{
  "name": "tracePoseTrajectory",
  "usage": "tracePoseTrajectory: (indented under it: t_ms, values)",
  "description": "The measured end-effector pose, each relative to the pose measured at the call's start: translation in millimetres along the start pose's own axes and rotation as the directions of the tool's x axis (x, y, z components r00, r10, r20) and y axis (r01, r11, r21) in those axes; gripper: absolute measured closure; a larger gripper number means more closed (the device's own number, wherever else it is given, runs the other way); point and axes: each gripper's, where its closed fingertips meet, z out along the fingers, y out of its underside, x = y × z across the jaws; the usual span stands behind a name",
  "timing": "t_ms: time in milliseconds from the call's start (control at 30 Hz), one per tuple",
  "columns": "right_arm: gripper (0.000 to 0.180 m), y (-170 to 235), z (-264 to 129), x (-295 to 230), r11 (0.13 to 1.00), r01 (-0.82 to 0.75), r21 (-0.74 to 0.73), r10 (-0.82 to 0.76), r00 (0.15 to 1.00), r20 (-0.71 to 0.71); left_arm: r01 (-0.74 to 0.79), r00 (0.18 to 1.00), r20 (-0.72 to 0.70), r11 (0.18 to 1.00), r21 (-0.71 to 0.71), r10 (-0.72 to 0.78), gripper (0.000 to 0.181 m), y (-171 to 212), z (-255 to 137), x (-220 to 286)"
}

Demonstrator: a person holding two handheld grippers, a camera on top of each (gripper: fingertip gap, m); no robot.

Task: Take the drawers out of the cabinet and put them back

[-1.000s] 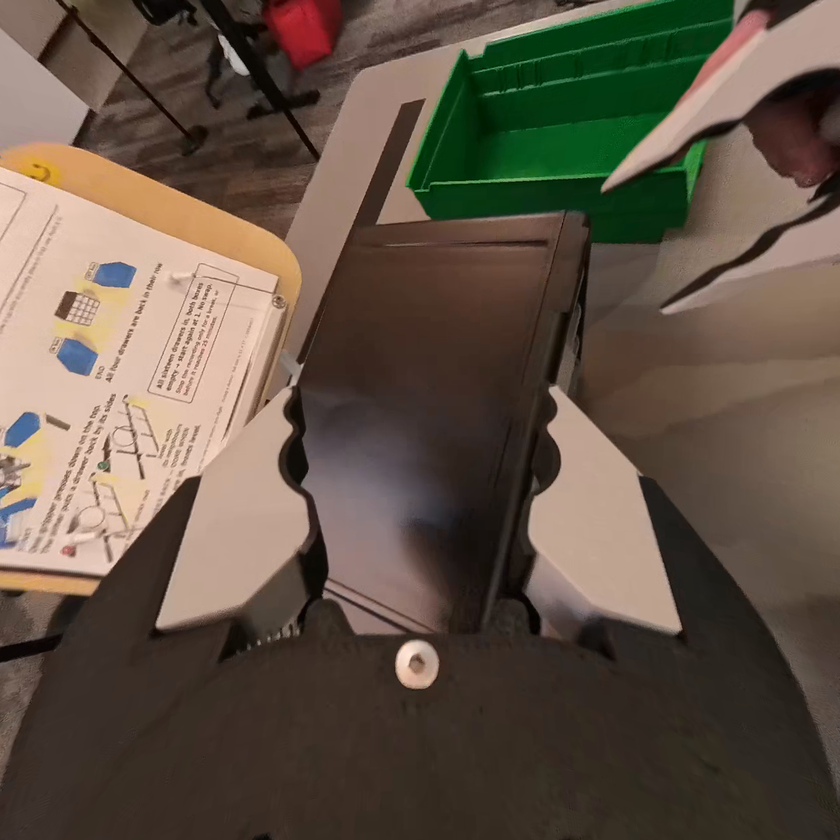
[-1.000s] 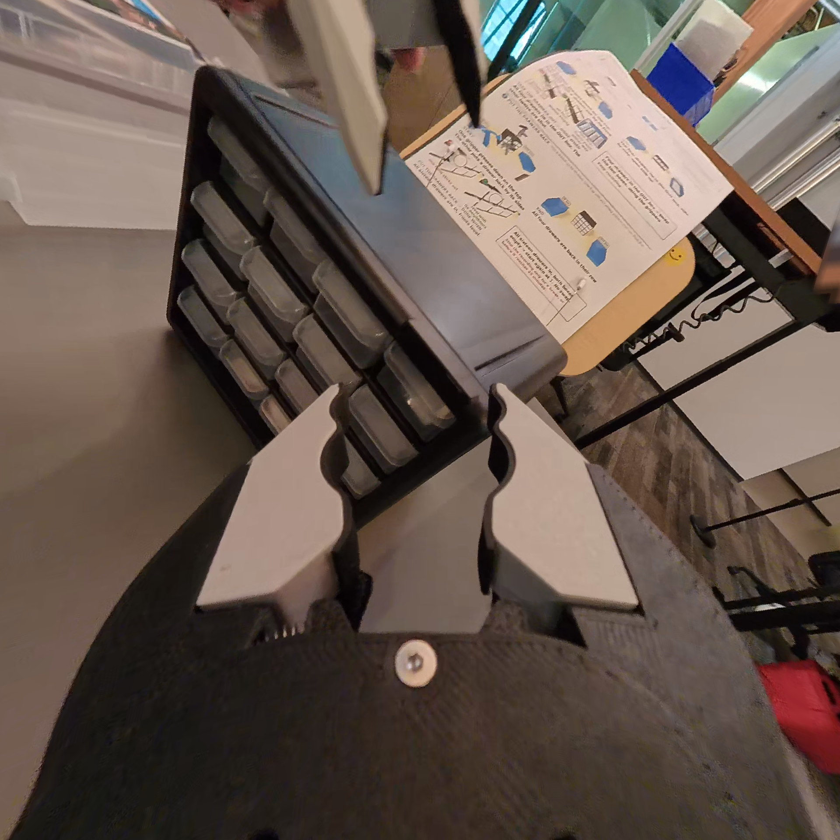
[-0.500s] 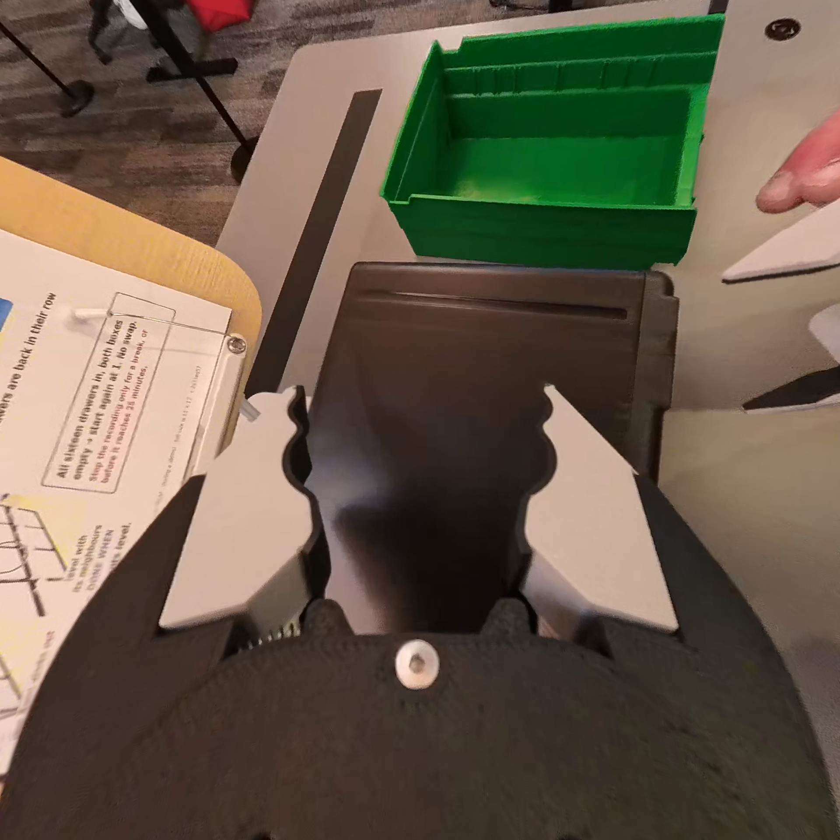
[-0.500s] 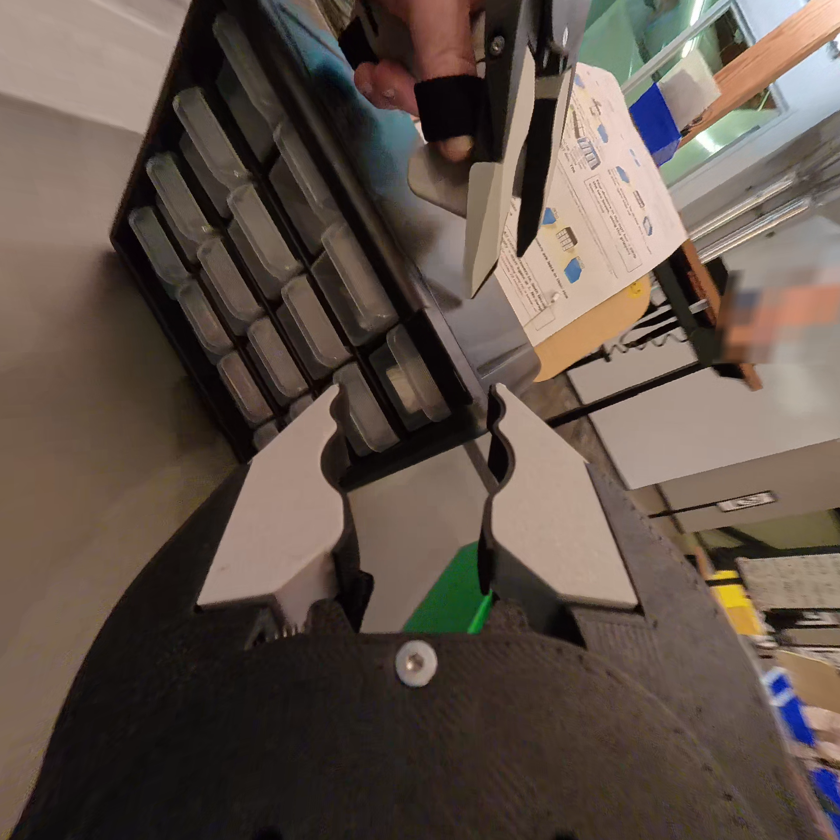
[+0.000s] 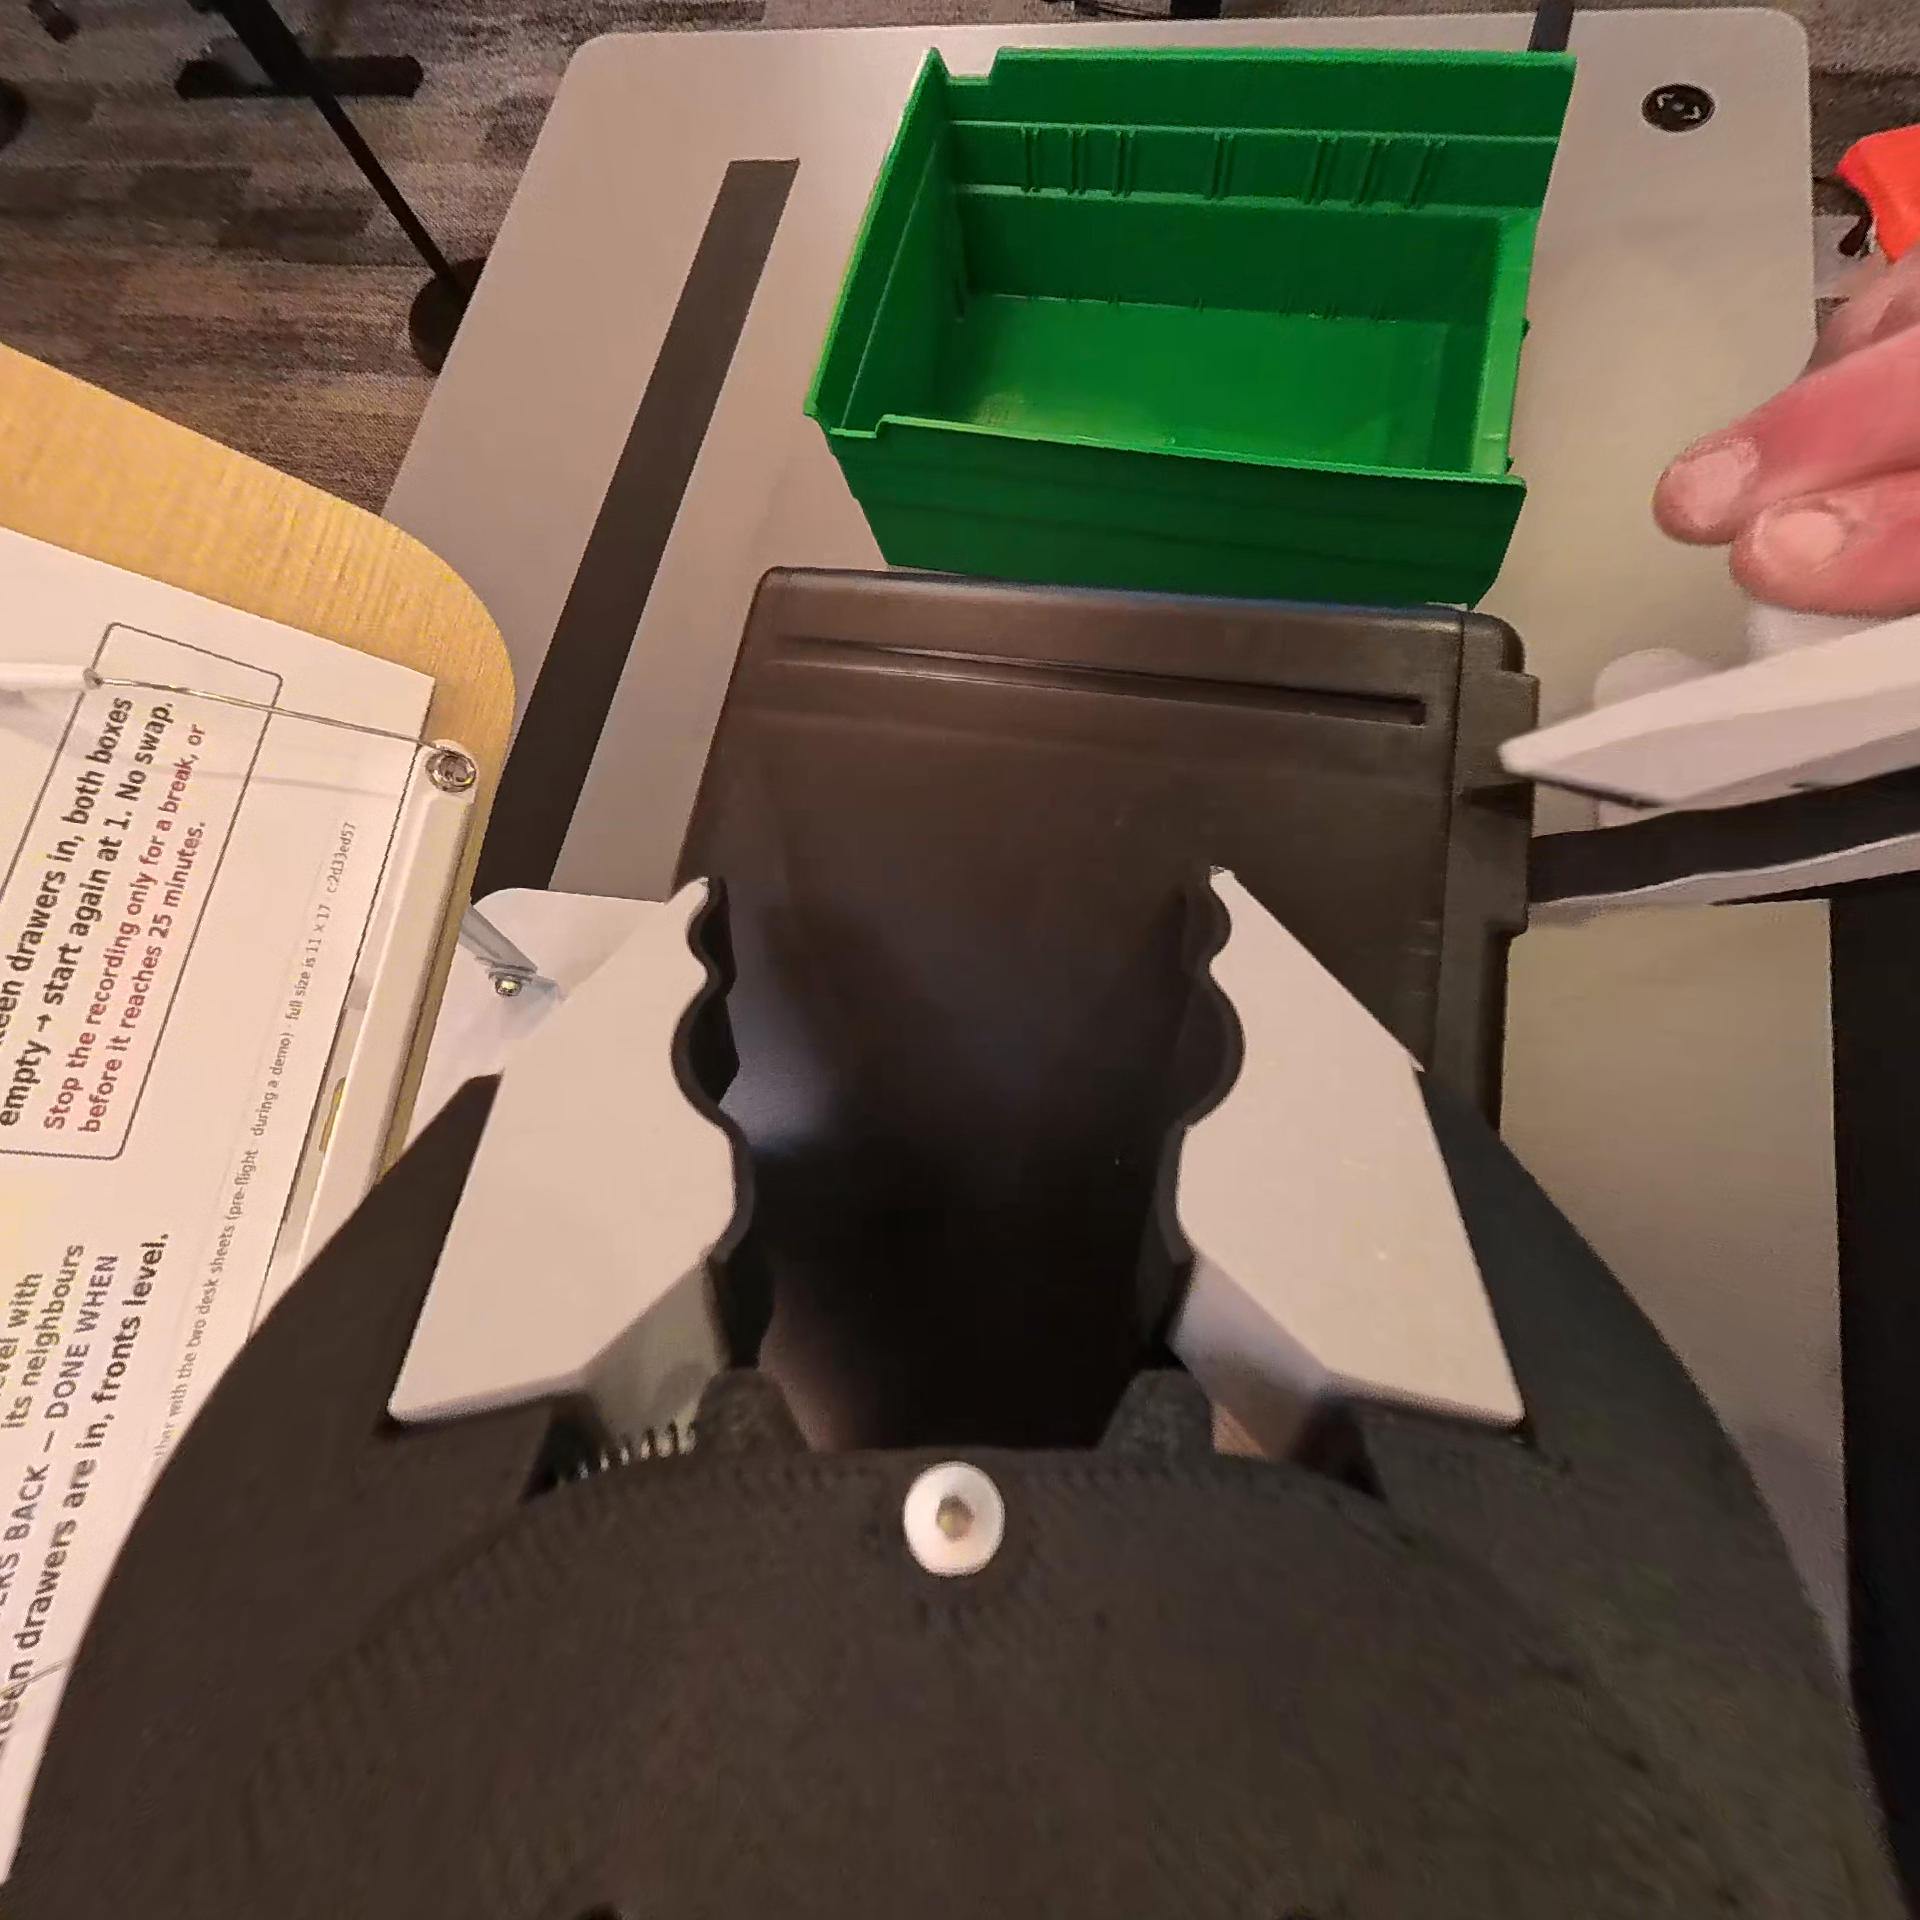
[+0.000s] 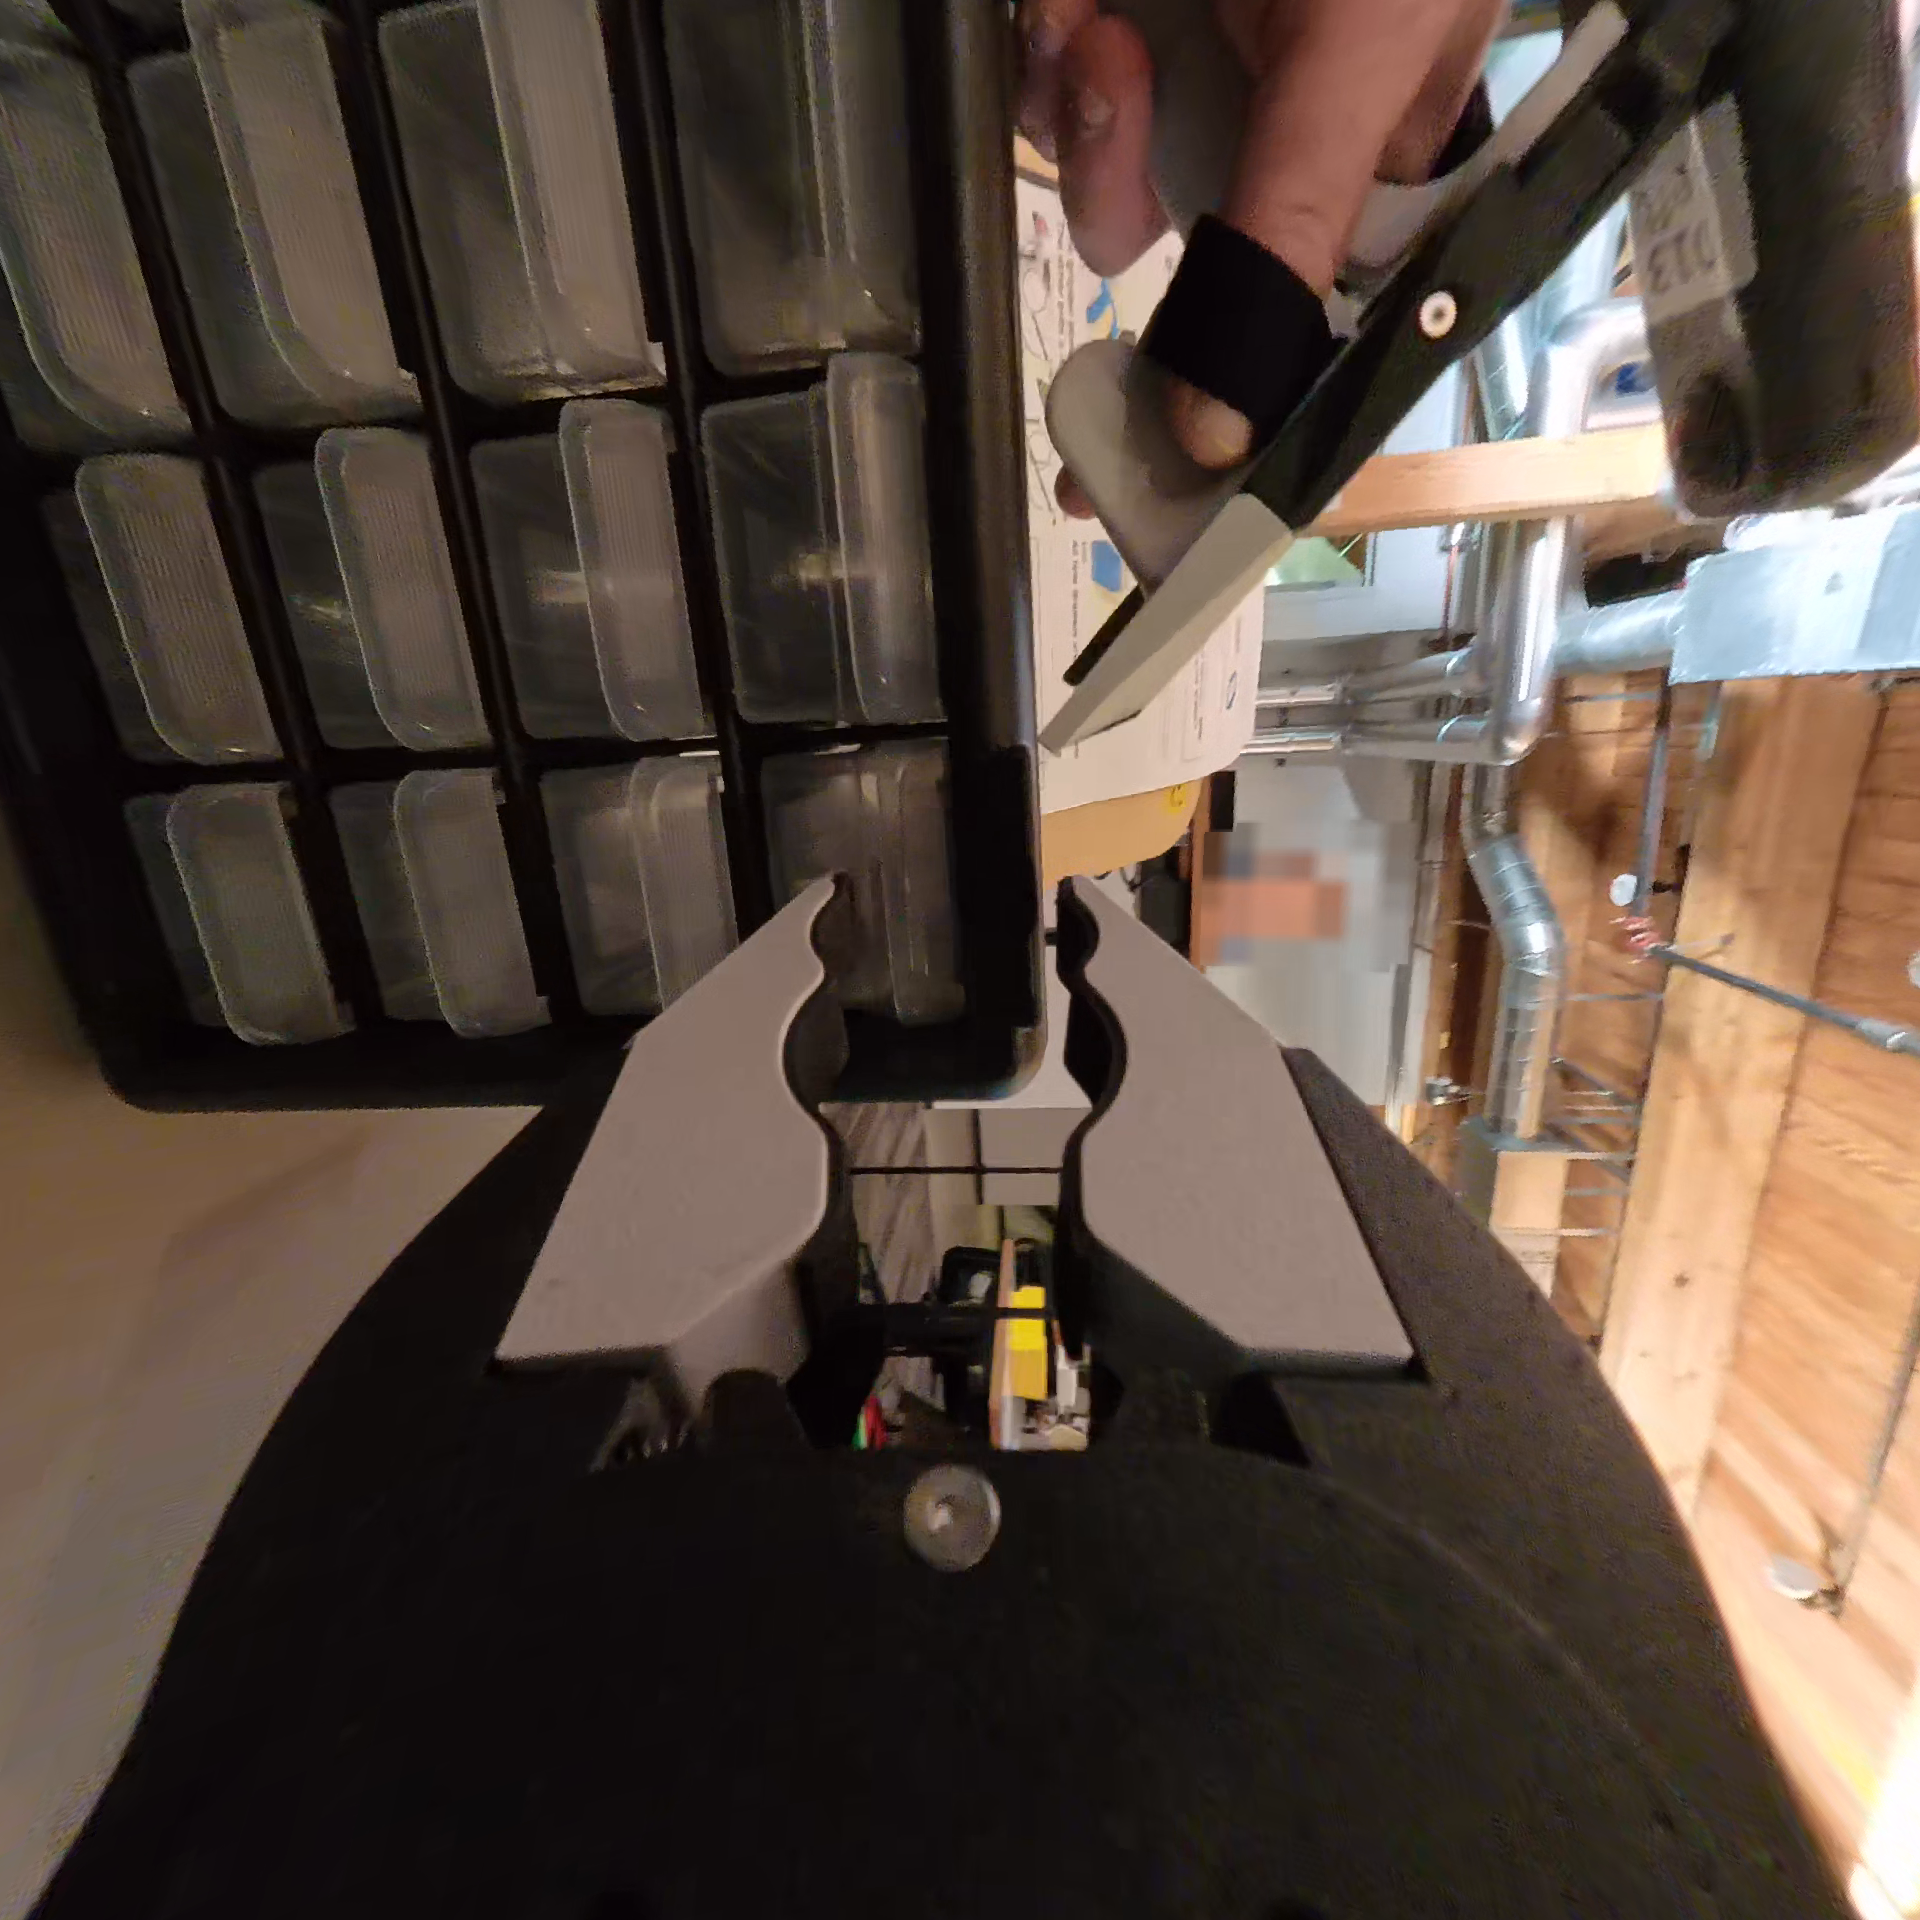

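Right wrist view: right tool spread open, straddling cabinet corner; left tool released above it

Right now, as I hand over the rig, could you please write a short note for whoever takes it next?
Left hand-held gripper: open, empty, over the top of the black cabinet.
Right hand-held gripper: open, empty, at the cabinet's front corner, by the nearest clear drawer.
All drawers in view sit in their slots; none lies on the grey table.
The green bin behind the cabinet is empty.
Done: no drawer is out.
Left: pull the drawers out, then put them back.
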Motion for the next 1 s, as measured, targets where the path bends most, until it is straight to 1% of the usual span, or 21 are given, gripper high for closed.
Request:
tracePoseTrajectory:
  t_ms: [100,167,300,467,567,633,667,800,867,933,1000]
  values:
    - [0.143,-1.5,1.2,-3.7,1.0,0.017,0.011,-0.016,1.0,-0.024,0.022,1.0,-0.013,1.0,-0.008,-0.022,0.093,1.0,1.0,-0.9]
    - [0.151,-1.0,2.2,1.4,0.999,0.031,0.007,-0.031,0.997,-0.076,0.018,1.0,-0.018,1.0,-0.007,-0.018,0.095,0.8,1.0,0.1]
    - [0.152,0.1,4.8,2.4,0.997,0.076,0.013,-0.074,0.99,-0.124,0.003,1.0,-0.018,1.0,-0.002,-0.004,0.098,0.2,0.7,1.7]
    - [0.153,-0.2,2.3,2.6,0.995,0.102,0.025,-0.098,0.987,-0.127,0.013,1.0,-0.01,1.0,-0.004,-0.013,0.095,0.5,1.0,-0.2]
    - [0.155,-1.1,-4.9,1.4,0.996,0.083,0.035,-0.077,0.988,-0.135,0.014,1.0,0.0,1.0,-0.003,-0.014,0.093,0.5,0.7,-1.3]
    - [0.168,-4.3,-11.6,-4.3,0.996,0.071,0.049,-0.065,0.992,-0.112,0.016,1.0,-0.003,1.0,-0.004,-0.016,0.093,0.6,0.8,-1.4]
    - [0.171,-6.6,-15.2,-7.1,0.996,0.065,0.058,-0.058,0.992,-0.113,0.018,1.0,-0.005,1.0,-0.005,-0.018,0.093,0.6,0.9,-1.4]
    - [0.168,-6.5,-24.0,-8.2,0.999,0.016,0.047,-0.012,0.996,-0.09,0.019,1.0,-0.012,1.0,-0.006,-0.019,0.094,0.7,1.1,-0.9]
    - [0.161,-6.3,-28.4,-6.0,0.999,-0.019,0.049,0.022,0.998,-0.059,0.019,1.0,-0.014,1.0,-0.006,-0.02,0.094,0.7,1.1,-0.6]
    - [0.148,-5.4,-30.5,-8.5,0.996,-0.083,0.033,0.083,0.997,0.003,0.02,1.0,-0.015,1.0,-0.006,-0.02,0.094,0.7,1.2,-0.6]
    - [0.147,-5.6,-33.2,-6.4,0.986,-0.164,0.014,0.163,0.986,0.034,0.021,1.0,-0.015,1.0,-0.007,-0.021,0.094,0.9,1.1,-0.7]
